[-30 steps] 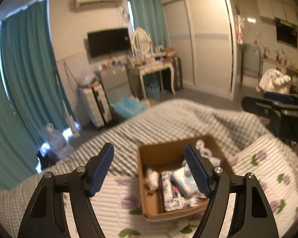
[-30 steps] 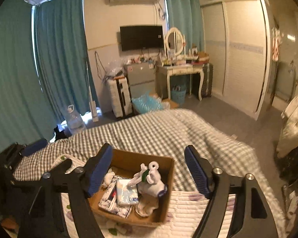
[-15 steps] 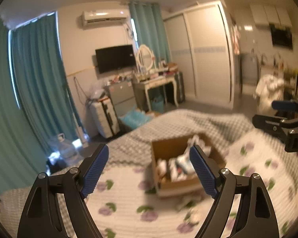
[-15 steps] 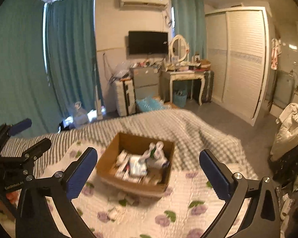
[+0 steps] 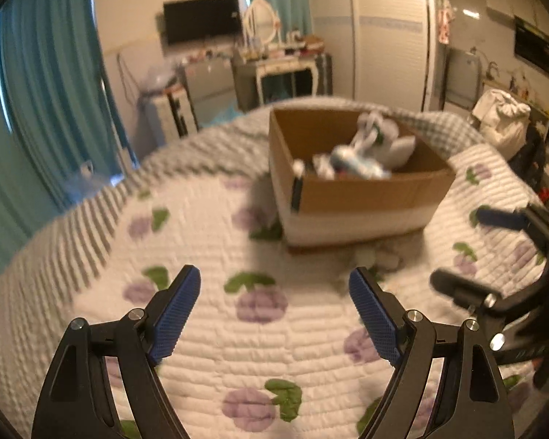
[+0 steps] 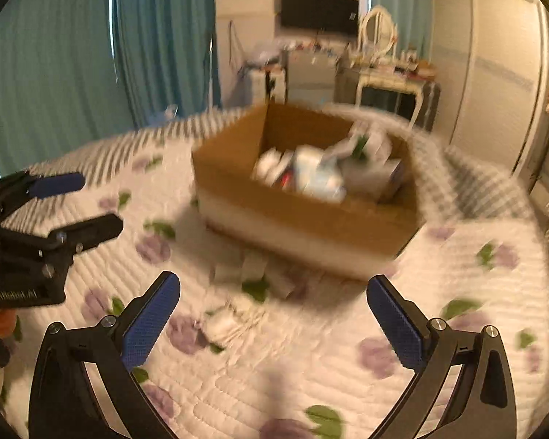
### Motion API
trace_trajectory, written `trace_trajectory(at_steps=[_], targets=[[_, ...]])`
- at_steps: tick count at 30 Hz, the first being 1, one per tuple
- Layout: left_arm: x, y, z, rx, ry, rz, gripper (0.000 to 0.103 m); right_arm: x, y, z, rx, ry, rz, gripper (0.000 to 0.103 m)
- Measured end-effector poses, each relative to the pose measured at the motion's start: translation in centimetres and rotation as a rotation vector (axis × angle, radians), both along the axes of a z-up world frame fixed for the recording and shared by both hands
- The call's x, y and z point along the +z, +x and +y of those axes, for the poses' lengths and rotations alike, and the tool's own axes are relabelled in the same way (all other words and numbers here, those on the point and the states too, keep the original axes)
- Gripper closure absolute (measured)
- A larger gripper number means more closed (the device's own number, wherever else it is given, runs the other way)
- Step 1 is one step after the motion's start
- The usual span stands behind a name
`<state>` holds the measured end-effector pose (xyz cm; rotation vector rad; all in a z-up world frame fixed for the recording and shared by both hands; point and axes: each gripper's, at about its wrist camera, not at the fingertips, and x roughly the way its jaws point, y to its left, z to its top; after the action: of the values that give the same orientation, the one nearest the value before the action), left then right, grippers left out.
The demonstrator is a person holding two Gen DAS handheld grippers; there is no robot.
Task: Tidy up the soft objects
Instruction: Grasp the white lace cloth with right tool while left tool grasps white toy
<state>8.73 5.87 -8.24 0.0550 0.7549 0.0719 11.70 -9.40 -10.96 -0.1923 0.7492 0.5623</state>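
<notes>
Cardboard box (image 5: 362,190) sits on bed (image 5: 238,329) toward its far edge, w/ blurred white plush (image 5: 380,142) & soft bits inside, hard to ID. Small pale items (image 6: 230,323) lie smeared on quilt. Left tongs (image 5: 274,307) & right tongs (image 6: 272,312) both apart, empty

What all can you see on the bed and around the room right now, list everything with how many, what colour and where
cardboard box: one, brown, on the quilt, ahead of both grippers
soft items in box: several, mostly white and pale blue, blurred
small items on quilt: a few, whitish, in front of the box, too blurred to identify
quilt: one, white with purple and green print, covering the bed
checked blanket: one, grey and white, far side of the bed
curtains: teal, far wall
television: one, black, on the wall
dressing table: one, white, with oval mirror
left gripper: blue pads, open, empty
right gripper: blue pads, open, empty
</notes>
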Motion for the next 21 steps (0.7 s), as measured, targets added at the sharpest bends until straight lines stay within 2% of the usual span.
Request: trace_trajectory(at_steps=[3,7,10,15,17,21], targets=[[-2.9,0.1,0.5,0.009,-0.024,0.041,0.018,-4.3,0.7,1.4,0.039,-0.032,0.104,0.010],[-5.4,0.3,1.1,0.017,-0.014,0.095,0.018,-7.6,1.1,2.9,0.064,-0.105,0.162,0.015],[-5.7,0.5,1.4,0.014,-0.024,0.103,0.018,-8.3,1.3,3.7,0.076,-0.126,0.165,0.019],[-6.2,0.6,2.0,0.023,-0.057,0.111,0.018,-8.3,2.4,3.8,0.070,-0.099,0.194,0.032],[-6.3,0.6,2.0,0.023,-0.056,0.115,0.018,-8.1,2.5,3.7,0.062,-0.098,0.188,0.048],[-6.2,0.2,1.8,0.022,-0.043,0.108,0.018,-7.5,2.3,2.9,0.043,-0.064,0.177,0.056]])
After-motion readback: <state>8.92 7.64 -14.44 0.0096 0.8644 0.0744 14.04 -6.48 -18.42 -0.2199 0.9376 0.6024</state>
